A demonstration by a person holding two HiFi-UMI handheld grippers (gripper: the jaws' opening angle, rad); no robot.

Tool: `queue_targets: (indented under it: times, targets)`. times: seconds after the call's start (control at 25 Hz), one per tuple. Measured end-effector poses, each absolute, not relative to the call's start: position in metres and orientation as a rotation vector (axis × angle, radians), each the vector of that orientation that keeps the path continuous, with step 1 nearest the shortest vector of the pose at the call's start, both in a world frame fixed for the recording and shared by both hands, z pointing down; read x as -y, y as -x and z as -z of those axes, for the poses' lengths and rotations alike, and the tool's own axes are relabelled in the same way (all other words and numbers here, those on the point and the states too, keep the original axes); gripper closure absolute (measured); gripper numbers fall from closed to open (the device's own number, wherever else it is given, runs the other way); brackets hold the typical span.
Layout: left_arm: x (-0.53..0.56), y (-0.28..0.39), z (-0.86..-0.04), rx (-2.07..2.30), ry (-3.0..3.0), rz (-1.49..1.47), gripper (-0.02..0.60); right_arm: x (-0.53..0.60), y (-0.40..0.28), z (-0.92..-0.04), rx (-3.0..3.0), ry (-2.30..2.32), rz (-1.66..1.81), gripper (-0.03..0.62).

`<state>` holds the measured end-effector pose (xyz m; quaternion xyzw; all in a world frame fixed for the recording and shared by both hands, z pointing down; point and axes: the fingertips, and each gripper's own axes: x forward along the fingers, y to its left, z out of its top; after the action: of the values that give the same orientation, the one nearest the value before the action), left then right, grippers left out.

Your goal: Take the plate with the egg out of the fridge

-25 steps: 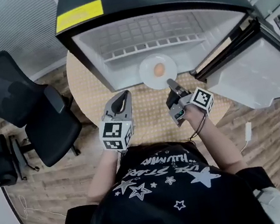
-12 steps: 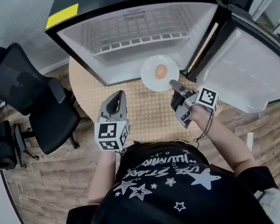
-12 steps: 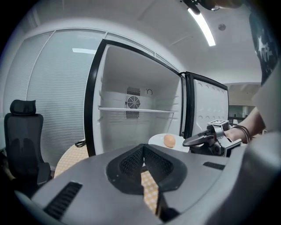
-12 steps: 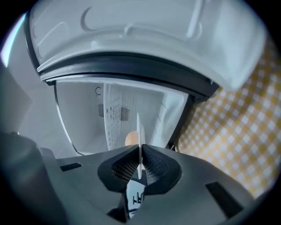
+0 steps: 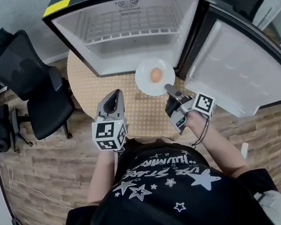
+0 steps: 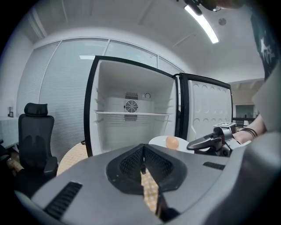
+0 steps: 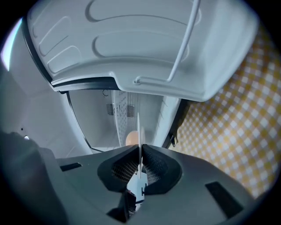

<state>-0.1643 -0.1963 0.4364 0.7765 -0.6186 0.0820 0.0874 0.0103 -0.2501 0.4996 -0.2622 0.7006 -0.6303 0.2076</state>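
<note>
Right hand-held gripper (image 5: 170,87) pinched shut on near rim of plate (image 5: 143,72). Plate sits centre of head view, at mouth of open fridge (image 5: 126,29), above tabletop (image 5: 140,112). Egg (image 5: 155,74) lies loose at plate middle. My left hand-held gripper (image 5: 114,94), left of centre, closed on nothing. I judge plate stiff, light, glazed, slippery; egg fragile, free to roll. Single-edge hold: keep plate level.

You have the right gripper (image 7: 139,165) clamped on the plate (image 7: 139,132) rim.
The plate shows edge-on between your jaws, egg (image 7: 130,138) beside it; fridge door (image 7: 131,44) above, checked surface (image 7: 228,132) at right.
</note>
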Motion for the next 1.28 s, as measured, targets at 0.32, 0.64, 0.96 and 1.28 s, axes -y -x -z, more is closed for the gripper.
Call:
queue_targets:
  times: [0.32,0.64,0.96,1.28]
  targets:
    - [0.152,0.140,-0.447,1.975,-2.178,-0.199,0.575,0.216,-0.018,-0.508,-2.025,0.611,1.858,0.556]
    - [0.124,0.137,-0.448,2.055,-2.084,-0.217,0.575,0.212,-0.013,-0.507,-2.037,0.529,1.908,0.556]
    - [0.094,0.154,-0.454,2.103,-2.013,-0.190,0.575,0.197,0.012,-0.505,-2.108,0.469,1.919,0.556]
    - [0.020,0.156,-0.468,2.113,-1.933,-0.172,0.575,0.137,0.015,-0.506,-2.091,0.461,1.962,0.556]
